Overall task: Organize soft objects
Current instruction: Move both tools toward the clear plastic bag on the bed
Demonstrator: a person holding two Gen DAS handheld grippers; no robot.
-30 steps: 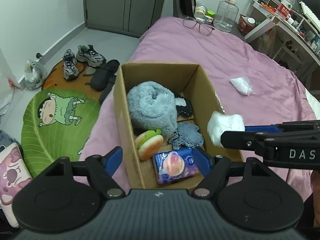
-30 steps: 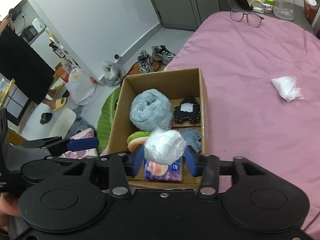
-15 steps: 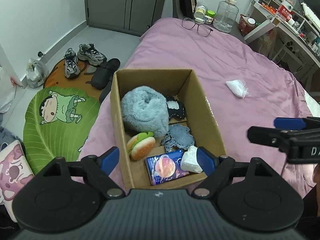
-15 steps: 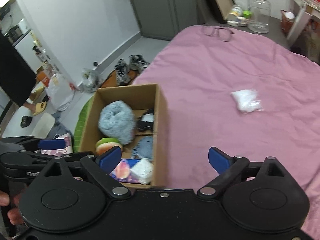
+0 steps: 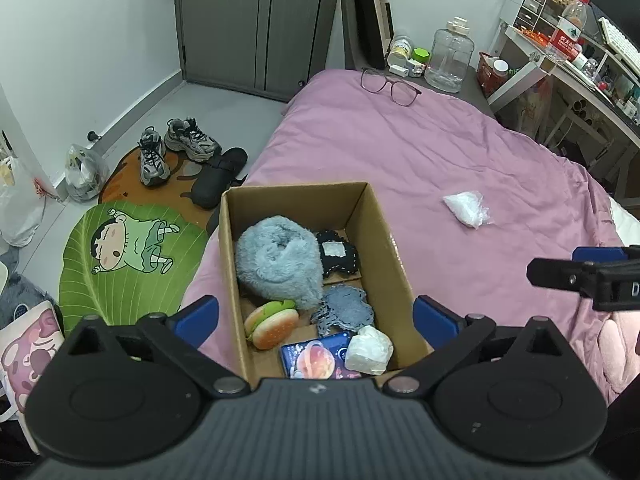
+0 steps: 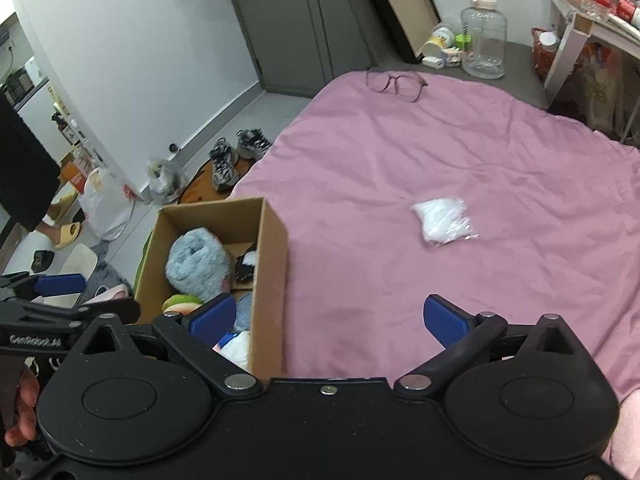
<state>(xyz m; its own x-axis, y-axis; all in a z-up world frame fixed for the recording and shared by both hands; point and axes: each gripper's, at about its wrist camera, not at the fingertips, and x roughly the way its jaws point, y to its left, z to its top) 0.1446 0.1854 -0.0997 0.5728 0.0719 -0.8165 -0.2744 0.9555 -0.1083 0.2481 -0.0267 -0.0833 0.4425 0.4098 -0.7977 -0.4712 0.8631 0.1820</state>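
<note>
On the pink bed (image 5: pixel 400 168): cardboard box (image 5: pixel 390 240) holds white wad (image 5: pixel 368 350) at near right corner | white bag (image 6: pixel 442 220) lies apart | left gripper (image 5: pixel 316 316) spread, empty | right gripper (image 6: pixel 328 320) spread, empty

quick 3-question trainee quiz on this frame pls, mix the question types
1. True or false: the right gripper is shut on a white bag.
2. Where does the white bag still outside the cardboard box lie? A) on the floor mat B) on the pink bedspread C) on the desk
3. Fill in: in the box's near corner, the white wad rests partly on the ______ packet.

Key: 1 false, its jaws are wide open and empty, like the left gripper. 2 B. 3 blue.
</note>
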